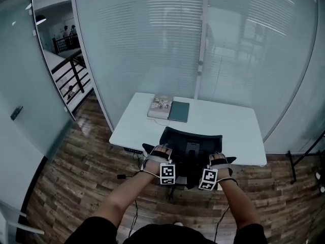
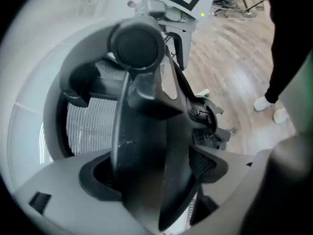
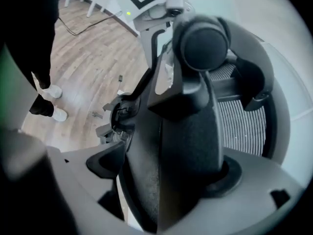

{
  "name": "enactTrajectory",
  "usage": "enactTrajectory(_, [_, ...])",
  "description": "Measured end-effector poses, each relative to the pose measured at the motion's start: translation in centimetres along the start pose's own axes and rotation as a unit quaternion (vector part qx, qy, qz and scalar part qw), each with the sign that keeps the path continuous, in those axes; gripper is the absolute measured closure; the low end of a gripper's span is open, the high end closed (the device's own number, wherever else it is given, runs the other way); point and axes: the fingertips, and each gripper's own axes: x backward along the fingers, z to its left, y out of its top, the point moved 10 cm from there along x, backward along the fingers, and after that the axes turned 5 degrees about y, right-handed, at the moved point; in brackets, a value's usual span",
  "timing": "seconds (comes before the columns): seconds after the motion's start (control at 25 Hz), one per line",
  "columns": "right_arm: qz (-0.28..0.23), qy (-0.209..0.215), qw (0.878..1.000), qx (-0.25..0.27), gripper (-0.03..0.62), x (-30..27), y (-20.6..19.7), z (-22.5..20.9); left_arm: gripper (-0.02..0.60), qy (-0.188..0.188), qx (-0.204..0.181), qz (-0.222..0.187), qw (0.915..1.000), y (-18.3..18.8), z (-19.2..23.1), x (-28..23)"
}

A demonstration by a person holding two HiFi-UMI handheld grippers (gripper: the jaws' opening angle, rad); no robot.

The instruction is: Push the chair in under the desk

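A glass wall [image 1: 152,44] with lowered blinds is seen on the far side, and a wooden floor [image 1: 86,172] is spread below. A white bench [image 1: 223,121] is set against that wall. The black chair [image 1: 190,139] is placed at the middle of the bench's near edge, its mesh backrest overlapping that edge in the head view. A pale book [image 1: 160,106] and a dark green notebook [image 1: 179,111] are laid side by side, touching, at the bench's far edge, left of centre. The left hand-held gripper [image 1: 161,150] is held wide, with the chair's left armrest [image 2: 142,146] between its jaws. The right hand-held gripper [image 1: 217,159] is likewise held wide, with the right armrest [image 3: 186,146] between its jaws.
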Motion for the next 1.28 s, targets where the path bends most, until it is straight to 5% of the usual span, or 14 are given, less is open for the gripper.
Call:
enactTrajectory(0.2, [-0.124,-0.071,0.986,-0.09,0.132,5.4,1.2,-0.8,0.166,0.053,0.094,-0.038,0.9934,-0.5,1.2,3.7])
enactTrajectory(0.4, [-0.202,-0.069,0.963,-0.164,0.132,10.6,3.2,-1.6,0.169,0.076,0.235,-0.064,0.9669,-0.2,2.4,6.9])
enactTrajectory(0.56, [-0.236,-0.062,0.938,-0.247,0.214,13.2,3.4,-1.6,0.172,0.06,0.338,-0.094,0.9344,-1.2,2.1,9.5])
enactTrajectory(0.68, [-0.26,-0.078,0.903,-0.332,0.264,14.9,3.2,-2.0,0.182,0.074,0.406,-0.125,0.9024,-2.0,2.4,12.1])
enactTrajectory(0.76, [-0.273,-0.083,0.879,-0.383,0.323,15.5,3.2,-2.1,0.261,0.105,0.431,-0.144,0.8847,-2.3,2.4,13.8])
enactTrajectory(0.84, [-0.269,-0.088,0.867,-0.41,0.381,15.7,3.1,-1.4,0.336,0.126,0.444,-0.158,0.8731,-2.2,2.3,15.0])
enactTrajectory(1.0, [-0.29,-0.131,0.833,-0.452,0.513,17.8,3.2,-0.1,0.465,0.133,0.48,-0.166,0.851,-1.6,1.7,17.0])
enactTrajectory(1.04, [-0.302,-0.144,0.82,-0.465,0.578,18.7,3.2,0.1,0.508,0.13,0.496,-0.169,0.8417,-1.6,1.5,17.3])
enactTrajectory(1.12, [-0.317,-0.161,0.8,-0.484,0.588,20.2,3.2,0.5,0.568,0.113,0.545,-0.183,0.8104,-1.7,1.2,17.9])
enactTrajectory(1.2, [-0.325,-0.17,0.784,-0.502,0.588,21.5,3.1,0.8,0.568,0.095,0.596,-0.199,0.7722,-2.2,1.0,18.5])
enactTrajectory(1.28, [-0.335,-0.176,0.768,-0.518,0.589,22.9,3.1,0.8,0.568,0.084,0.631,-0.208,0.7427,-2.8,1.0,19.3])
